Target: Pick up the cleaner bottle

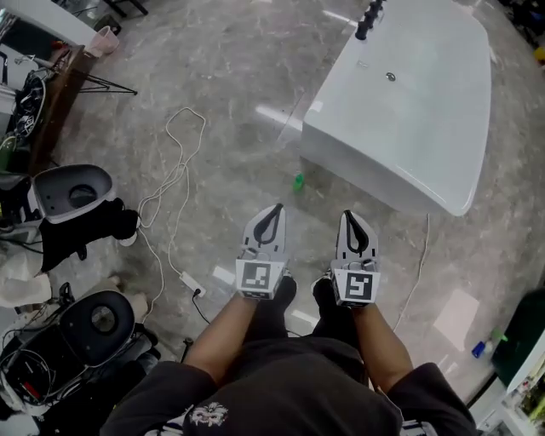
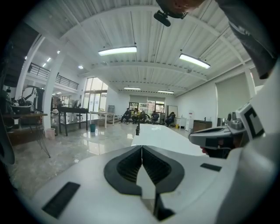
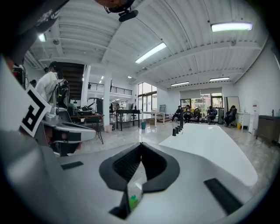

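Note:
A small clear bottle with a green cap (image 1: 299, 180) stands on the grey stone floor by the near corner of a white bathtub (image 1: 409, 111). In the head view my left gripper (image 1: 274, 207) and right gripper (image 1: 348, 213) are side by side above the floor, short of the bottle. Both point toward it and the tub. Each has its jaws shut with nothing between them. In the right gripper view the green cap (image 3: 132, 201) shows low through the slot under the shut jaws (image 3: 141, 143). The left gripper view shows its shut jaws (image 2: 141, 146) and the tub top (image 2: 164, 135) beyond; the bottle is hidden there.
A white cable (image 1: 174, 170) runs across the floor to a power strip (image 1: 192, 283) on the left. Grey and black equipment (image 1: 72, 192) stands at the far left. Another small bottle (image 1: 484, 347) lies at the lower right by a shelf. A black faucet (image 1: 368, 19) stands on the tub's far end.

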A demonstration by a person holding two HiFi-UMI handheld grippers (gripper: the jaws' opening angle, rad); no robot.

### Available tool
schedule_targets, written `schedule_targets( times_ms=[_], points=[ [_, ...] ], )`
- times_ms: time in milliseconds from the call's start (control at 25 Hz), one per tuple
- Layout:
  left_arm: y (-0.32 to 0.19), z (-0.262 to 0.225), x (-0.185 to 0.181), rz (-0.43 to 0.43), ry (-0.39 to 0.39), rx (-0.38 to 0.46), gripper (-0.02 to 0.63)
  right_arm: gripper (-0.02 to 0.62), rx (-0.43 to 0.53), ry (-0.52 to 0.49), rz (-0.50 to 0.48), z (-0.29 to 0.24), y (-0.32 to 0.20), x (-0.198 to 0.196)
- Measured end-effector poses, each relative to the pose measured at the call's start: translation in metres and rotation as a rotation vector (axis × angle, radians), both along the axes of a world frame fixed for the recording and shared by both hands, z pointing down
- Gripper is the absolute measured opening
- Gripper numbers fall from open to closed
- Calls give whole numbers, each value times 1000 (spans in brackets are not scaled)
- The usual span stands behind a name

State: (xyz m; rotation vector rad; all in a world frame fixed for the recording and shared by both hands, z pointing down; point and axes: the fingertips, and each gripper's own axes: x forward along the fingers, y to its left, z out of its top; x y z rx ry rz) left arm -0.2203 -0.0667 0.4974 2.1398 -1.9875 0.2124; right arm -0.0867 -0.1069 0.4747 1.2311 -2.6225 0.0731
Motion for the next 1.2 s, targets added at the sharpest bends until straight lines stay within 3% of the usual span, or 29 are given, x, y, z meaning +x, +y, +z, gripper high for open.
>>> schedule_targets(
  times_ms=[280,520,760,920,1120,1200],
  points=[
    [-34,123,18,-16,4,46,6,15,6,-21,36,116,-27,18],
    [-64,271,21,-45,-41,69,6,16,2,-28,34,265,-50,23],
    [-76,408,27,-64,-60,56,6,15,1,11,49,383,-64,29],
    [-81,465,30,-63,-66,54,6,15,39,-37,31,435,-63,32],
    [-77,525,25,-97,-65,26,15,17,14,-31,36,473,-62,37],
    [-77,545,25,-108,-55,8,109,17,19,-45,18,477,-59,34]
  ],
)
